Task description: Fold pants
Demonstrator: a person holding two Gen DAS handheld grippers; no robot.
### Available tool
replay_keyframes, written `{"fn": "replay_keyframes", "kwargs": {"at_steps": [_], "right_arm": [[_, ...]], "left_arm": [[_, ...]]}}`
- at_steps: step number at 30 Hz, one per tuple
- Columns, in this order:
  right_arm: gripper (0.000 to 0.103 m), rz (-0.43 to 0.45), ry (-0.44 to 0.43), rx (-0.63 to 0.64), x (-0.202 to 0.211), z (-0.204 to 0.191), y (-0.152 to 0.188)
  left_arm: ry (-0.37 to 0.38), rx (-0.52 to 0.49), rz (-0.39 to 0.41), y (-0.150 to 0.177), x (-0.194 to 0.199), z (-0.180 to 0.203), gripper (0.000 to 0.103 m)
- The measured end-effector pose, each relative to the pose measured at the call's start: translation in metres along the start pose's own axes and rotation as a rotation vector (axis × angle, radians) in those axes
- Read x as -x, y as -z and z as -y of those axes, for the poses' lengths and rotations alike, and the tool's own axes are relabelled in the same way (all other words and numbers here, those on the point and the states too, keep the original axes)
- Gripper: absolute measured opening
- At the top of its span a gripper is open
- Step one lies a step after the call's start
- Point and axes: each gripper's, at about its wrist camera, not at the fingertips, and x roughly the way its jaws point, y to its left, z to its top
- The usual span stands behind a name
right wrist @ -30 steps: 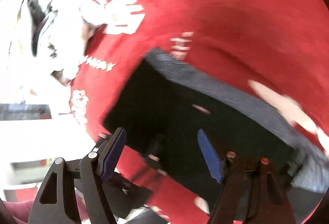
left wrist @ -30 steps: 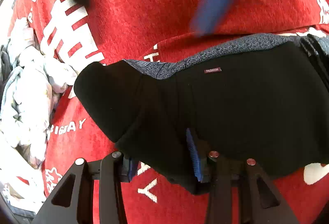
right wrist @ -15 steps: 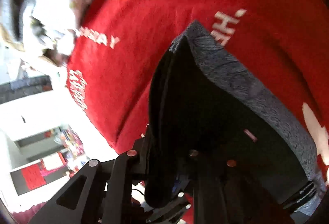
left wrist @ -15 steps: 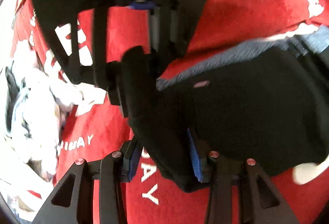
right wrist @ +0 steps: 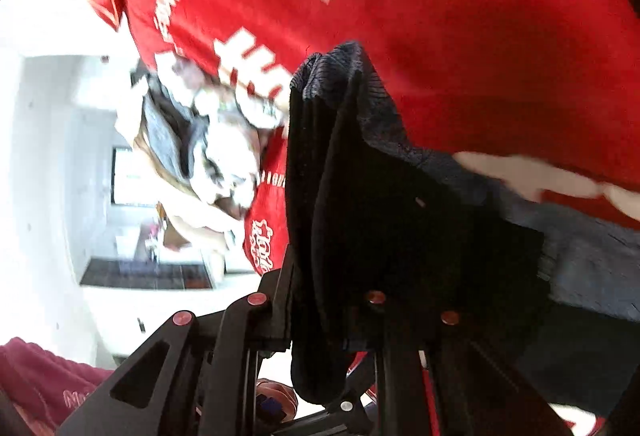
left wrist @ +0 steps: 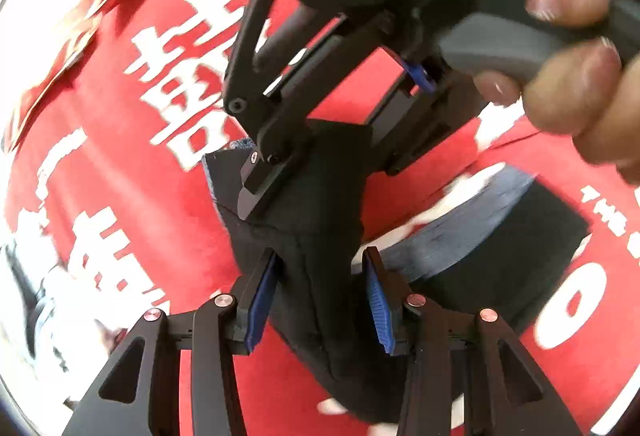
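Black pants (left wrist: 320, 220) with a blue-grey knit waistband (left wrist: 460, 232) lie partly on a red cloth with white lettering (left wrist: 168, 84). One end of the pants is lifted. My left gripper (left wrist: 316, 296) has its blue pads (left wrist: 260, 300) apart with a fold of black fabric between them. My right gripper shows in the left wrist view (left wrist: 288, 164), held by a hand (left wrist: 580, 76), and is clamped on the raised end of the pants. In the right wrist view the pants (right wrist: 360, 204) drape between the right gripper's (right wrist: 328, 316) closed fingers.
A heap of white and grey laundry (right wrist: 208, 140) lies on the red cloth to the left of the pants. The cloth's edge (right wrist: 132, 36) and a bright white room lie beyond it. The person's maroon garment (right wrist: 44, 388) shows at the lower left.
My right gripper came down, shut on the left end of the pants and lifted it up and over. My left gripper's pads have spread a little around the fold.
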Motion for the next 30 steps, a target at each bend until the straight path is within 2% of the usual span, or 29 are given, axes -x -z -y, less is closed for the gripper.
{"fn": "replay_keyframes", "kwargs": {"at_steps": [2,6,9,15,17,20,22,23,26,27,28,30], "right_arm": [[0.019,0.042,0.003,-0.02,0.033,0.019,0.013],[0.02,0.126,0.006,-0.112,0.098,0.08,0.046],[0.021,0.168,0.016,-0.168,0.13,0.126,0.069],[0.022,0.173,0.038,-0.294,0.149,0.219,0.11],[0.022,0.157,0.049,-0.325,0.136,0.237,0.119],[0.024,0.156,0.039,-0.365,0.132,0.259,0.131],[0.025,0.164,0.022,-0.381,0.134,0.262,0.133],[0.026,0.167,0.025,-0.38,0.136,0.26,0.133],[0.033,0.174,0.086,-0.365,0.15,0.253,0.136],[0.035,0.179,0.126,-0.358,0.156,0.247,0.136],[0.038,0.184,0.156,-0.352,0.158,0.241,0.134],[0.04,0.204,0.227,-0.338,0.171,0.236,0.137]], "left_arm": [[0.046,-0.033,0.011,-0.014,0.001,0.029,0.044],[0.119,-0.105,0.017,-0.033,-0.004,0.09,0.044],[0.171,-0.157,0.0,-0.038,-0.015,0.136,0.044],[0.235,-0.243,-0.091,-0.026,-0.041,0.208,0.044],[0.252,-0.259,-0.133,-0.019,-0.05,0.223,0.044],[0.24,-0.296,-0.144,-0.011,-0.055,0.234,0.045],[0.261,-0.314,-0.148,-0.011,-0.052,0.232,0.061],[0.271,-0.312,-0.157,-0.012,-0.05,0.229,0.063],[0.298,-0.294,-0.175,-0.016,-0.041,0.211,0.063],[0.309,-0.281,-0.183,-0.018,-0.037,0.202,0.07],[0.317,-0.253,-0.198,-0.02,-0.034,0.19,0.084],[0.315,-0.181,-0.215,-0.024,-0.03,0.168,0.092]]}}
